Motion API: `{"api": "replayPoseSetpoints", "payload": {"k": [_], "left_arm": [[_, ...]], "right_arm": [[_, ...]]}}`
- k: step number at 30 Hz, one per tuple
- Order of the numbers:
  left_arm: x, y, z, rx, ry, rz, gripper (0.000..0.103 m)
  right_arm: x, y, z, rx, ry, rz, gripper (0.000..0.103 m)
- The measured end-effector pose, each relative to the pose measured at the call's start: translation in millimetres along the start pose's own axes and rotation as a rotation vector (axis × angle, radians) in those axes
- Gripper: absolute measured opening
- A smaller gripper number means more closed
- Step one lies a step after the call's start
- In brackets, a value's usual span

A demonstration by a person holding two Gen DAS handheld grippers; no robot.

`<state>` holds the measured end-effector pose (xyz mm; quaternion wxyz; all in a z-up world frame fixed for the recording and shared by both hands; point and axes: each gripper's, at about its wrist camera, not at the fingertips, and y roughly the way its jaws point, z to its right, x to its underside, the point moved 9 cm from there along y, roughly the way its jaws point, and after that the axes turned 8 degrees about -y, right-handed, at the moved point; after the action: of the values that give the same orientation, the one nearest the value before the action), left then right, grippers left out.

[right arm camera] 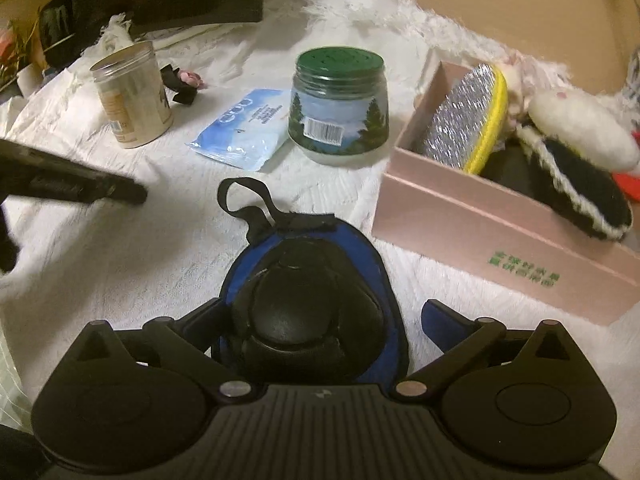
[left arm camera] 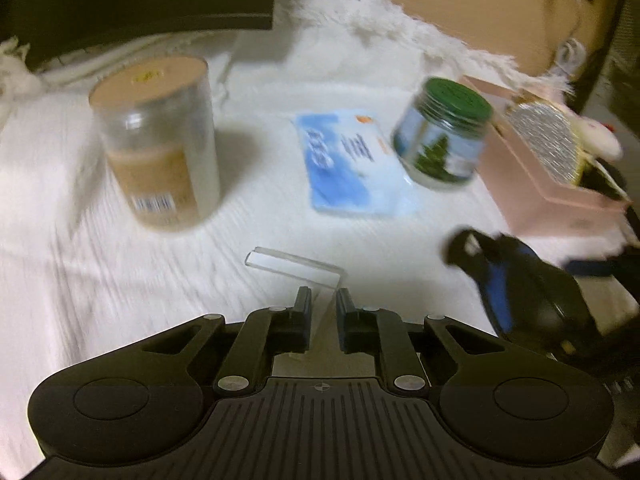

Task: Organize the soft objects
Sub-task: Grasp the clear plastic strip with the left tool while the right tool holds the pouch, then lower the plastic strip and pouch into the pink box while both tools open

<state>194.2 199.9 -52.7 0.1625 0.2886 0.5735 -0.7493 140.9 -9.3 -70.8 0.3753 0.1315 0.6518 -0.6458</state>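
Pickup looks to be the step in hand. My right gripper is spread wide and straddles a blue and black padded guard that lies flat on the white cloth, its black strap loop pointing away from me. The pads do not press it; white cloth shows between the guard and the finger on the right, so nothing is grasped.

My left gripper has its jaws drawn close, with a clear plastic piece in the narrow gap. That view is blurred, so I cannot tell whether the pads are pinching it.

I judge the next move to be closing the right jaws on the guard, lifting it, and carrying it to the pink box just beside it on the right. The guard is floppy, so a grip across its thick middle seems safest. The box is already crowded, so it needs the free corner.

Counted:
- one padded guard
- one pink box, holding one silver scouring pad with a yellow rim, one black and white fuzzy piece and one white plush piece
- two jars: one tan jar and one green-lidded jar
- one blue packet between the jars
- one small black bow with a pink flower
- one clear plastic piece
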Motion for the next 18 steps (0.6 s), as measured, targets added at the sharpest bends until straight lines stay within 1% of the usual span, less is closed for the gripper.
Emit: {"api": "replayPoseSetpoints", "payload": {"k": [3,6,8,11,13,15,17,18], "left_arm": [[9.3,-4.6,2.5,0.004,-0.009,0.003,0.018],[6.2,-2.4,0.4,0.005,-0.047,-0.013,0.021],[5.8,-0.2,-0.1,0.003,-0.046,-0.025,0.021],[5.8,0.2,1.5,-0.003,-0.034,-0.023,0.021],[6.5,0.1,2.1,-0.008,-0.035,-0.019,0.021],[6.6,0.0,2.1,-0.013,-0.056,-0.018,0.020],[5.9,0.6,2.6,-0.019,-0.080,-0.022,0.020],[6.2,0.5,3.8,-0.022,-0.071,-0.020,0.020]], "right_arm": [[-2.5,3.1,-2.2,-0.009,-0.013,-0.004,0.103],[-3.6,5.5,-4.0,-0.032,-0.003,-0.021,0.103],[-3.8,5.2,-7.4,-0.048,-0.007,-0.031,0.100],[-3.6,2.6,-10.3,-0.046,-0.018,-0.030,0.094],[-4.1,-0.6,-10.6,-0.050,-0.013,-0.029,0.086],[-4.6,-2.5,-9.0,-0.055,-0.006,-0.031,0.083],[-3.8,-3.4,-8.1,-0.053,-0.005,-0.035,0.082],[-3.5,-3.8,-8.0,-0.051,-0.005,-0.034,0.081]]}}
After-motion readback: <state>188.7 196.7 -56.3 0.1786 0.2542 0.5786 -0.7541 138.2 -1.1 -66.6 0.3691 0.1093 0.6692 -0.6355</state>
